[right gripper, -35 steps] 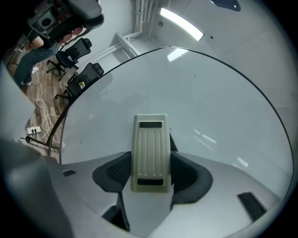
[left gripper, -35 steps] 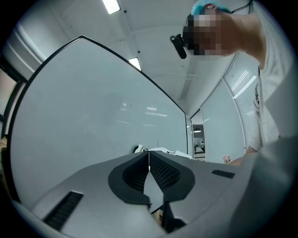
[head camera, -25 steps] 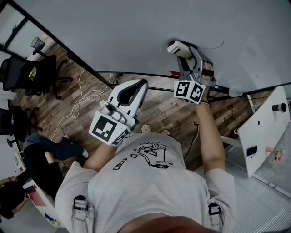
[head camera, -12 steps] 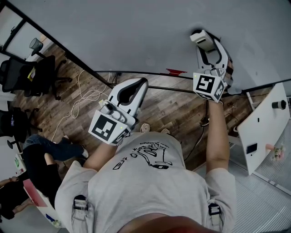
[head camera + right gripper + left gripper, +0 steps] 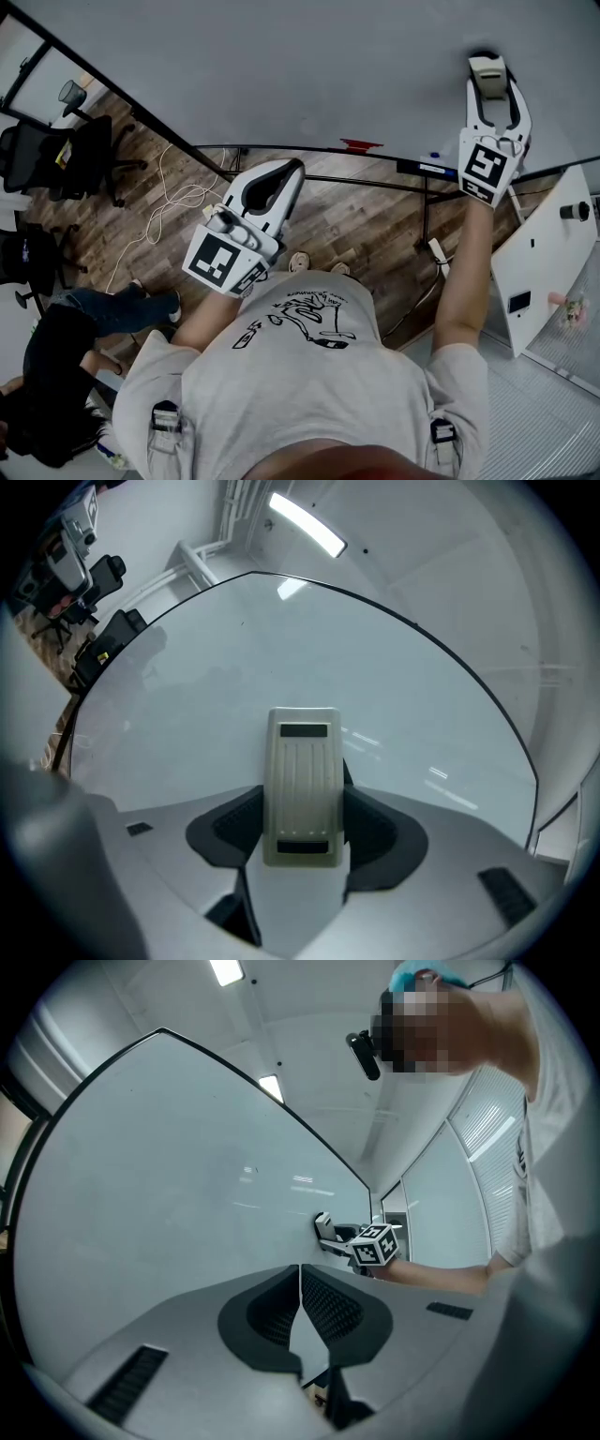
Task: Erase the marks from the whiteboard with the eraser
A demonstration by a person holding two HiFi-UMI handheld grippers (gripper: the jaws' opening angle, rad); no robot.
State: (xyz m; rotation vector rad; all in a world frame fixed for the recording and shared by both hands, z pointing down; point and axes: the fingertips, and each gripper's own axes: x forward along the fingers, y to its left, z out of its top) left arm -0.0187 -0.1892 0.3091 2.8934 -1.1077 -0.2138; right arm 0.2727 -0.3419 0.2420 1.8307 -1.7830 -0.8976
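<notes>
I have the right gripper [image 5: 489, 89] clamped on the eraser [image 5: 301, 785], flat against the whiteboard [image 5: 281, 66] near its lower edge. Left gripper [image 5: 300, 1283] clenched, empty, off the board.

Right gripper [image 5: 489, 86] outstretched — clamped on eraser [image 5: 302, 785]; left gripper [image 5: 293, 170] low, jaws together

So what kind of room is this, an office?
Probably an office or meeting room: a large whiteboard, with the right gripper holding an eraser up to it, black swivel chairs on a wood-look floor, and strip lights overhead.
</notes>
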